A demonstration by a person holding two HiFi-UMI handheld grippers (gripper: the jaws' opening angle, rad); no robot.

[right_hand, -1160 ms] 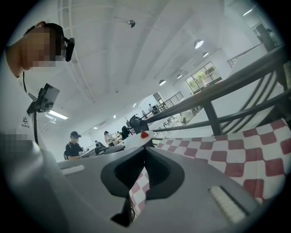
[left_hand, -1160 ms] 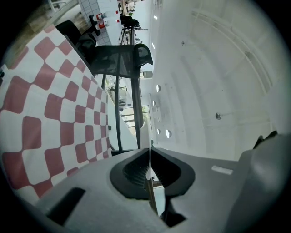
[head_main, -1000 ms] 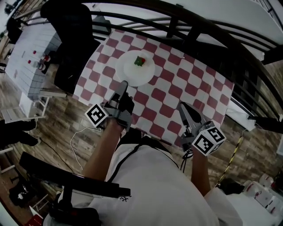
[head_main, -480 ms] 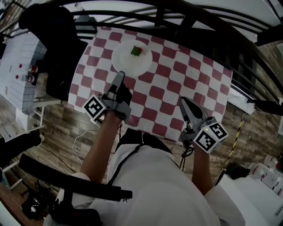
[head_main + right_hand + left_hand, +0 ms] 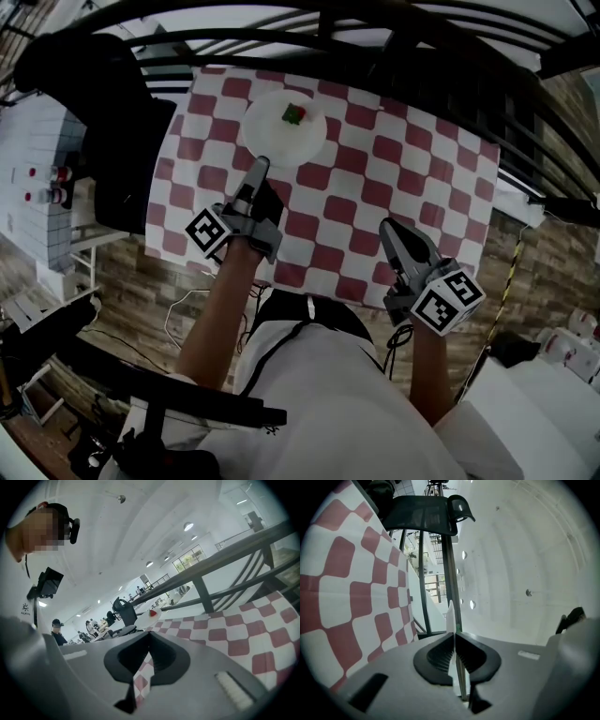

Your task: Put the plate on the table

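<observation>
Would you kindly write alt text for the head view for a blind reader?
The left gripper grips the near rim of a round white plate holding a small red-and-green item, at the far side of a red-and-white checked table. The right gripper is shut and empty.

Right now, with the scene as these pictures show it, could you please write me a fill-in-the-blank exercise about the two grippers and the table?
The left gripper grips the rim of the white ____. The right gripper, its fingers shut, holds ____. The tablecloth is checked in white and ____.
Missing words: plate; nothing; red.
</observation>
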